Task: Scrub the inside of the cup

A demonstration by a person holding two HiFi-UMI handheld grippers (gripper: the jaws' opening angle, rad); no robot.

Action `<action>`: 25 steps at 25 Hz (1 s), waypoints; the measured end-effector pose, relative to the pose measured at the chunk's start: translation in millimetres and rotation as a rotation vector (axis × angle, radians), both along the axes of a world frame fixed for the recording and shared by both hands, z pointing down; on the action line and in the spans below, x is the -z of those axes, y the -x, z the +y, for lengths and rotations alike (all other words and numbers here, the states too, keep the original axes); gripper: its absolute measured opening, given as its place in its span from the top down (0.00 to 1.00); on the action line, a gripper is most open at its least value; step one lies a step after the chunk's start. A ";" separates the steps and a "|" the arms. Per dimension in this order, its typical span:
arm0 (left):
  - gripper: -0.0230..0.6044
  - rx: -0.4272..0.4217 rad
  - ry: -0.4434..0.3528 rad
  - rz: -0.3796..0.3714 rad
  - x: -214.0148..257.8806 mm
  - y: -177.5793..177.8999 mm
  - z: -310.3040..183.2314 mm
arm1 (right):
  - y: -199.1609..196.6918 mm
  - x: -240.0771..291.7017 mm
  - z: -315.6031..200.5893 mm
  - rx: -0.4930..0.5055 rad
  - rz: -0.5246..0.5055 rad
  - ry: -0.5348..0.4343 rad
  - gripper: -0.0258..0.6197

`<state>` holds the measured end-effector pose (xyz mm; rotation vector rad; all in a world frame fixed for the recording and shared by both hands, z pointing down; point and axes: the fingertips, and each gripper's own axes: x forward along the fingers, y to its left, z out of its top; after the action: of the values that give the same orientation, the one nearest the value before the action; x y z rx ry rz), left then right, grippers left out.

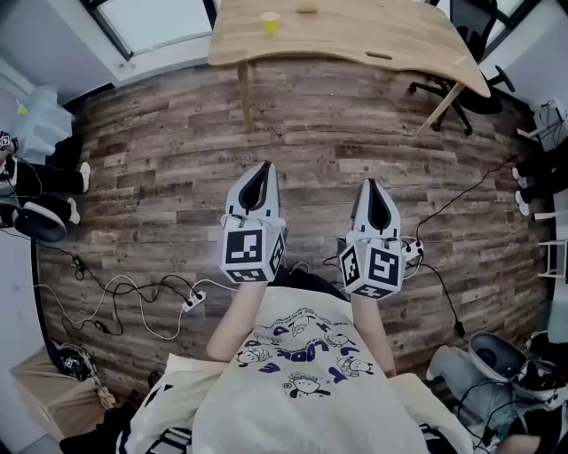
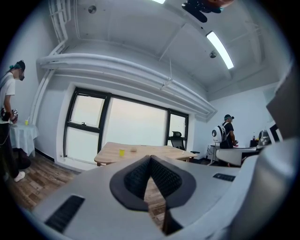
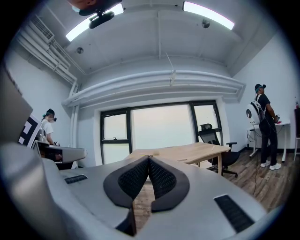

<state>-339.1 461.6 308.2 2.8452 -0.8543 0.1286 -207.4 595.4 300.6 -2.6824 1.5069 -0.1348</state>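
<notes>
A small yellow cup (image 1: pixel 271 22) stands on the wooden table (image 1: pixel 355 40) at the far end of the room; the left gripper view shows it as a yellow speck, the cup (image 2: pixel 122 152), on the table (image 2: pixel 140 152). My left gripper (image 1: pixel 264 167) and right gripper (image 1: pixel 372 183) are held side by side over the plank floor, well short of the table, both pointing at it. Each is shut with nothing between its pads. The left gripper (image 2: pixel 150 158) and the right gripper (image 3: pixel 148 158) show tips touching in their own views.
An office chair (image 1: pixel 461 89) stands at the table's right end. Cables and a power strip (image 1: pixel 191 303) lie on the floor near my feet. People stand at the room's sides (image 2: pixel 8 117) (image 3: pixel 262 126). Bags and gear sit along both walls.
</notes>
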 end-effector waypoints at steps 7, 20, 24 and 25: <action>0.93 0.058 0.002 -0.032 -6.9 12.3 2.0 | -5.4 -14.4 7.2 0.028 -0.038 0.011 0.92; 0.93 0.084 0.031 -0.036 -14.8 3.7 -34.1 | -17.5 -22.5 -28.0 0.048 -0.061 0.028 0.92; 0.93 0.072 0.035 -0.023 -14.2 -12.9 -63.1 | -33.0 -22.6 -54.5 0.036 -0.057 0.036 0.92; 0.93 0.069 0.037 -0.019 -14.2 -17.7 -72.1 | -37.4 -22.0 -63.2 0.034 -0.056 0.037 0.92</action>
<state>-321.4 389.5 322.3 2.7807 -0.9432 0.1615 -170.0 532.2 322.6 -2.6582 1.5487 -0.2393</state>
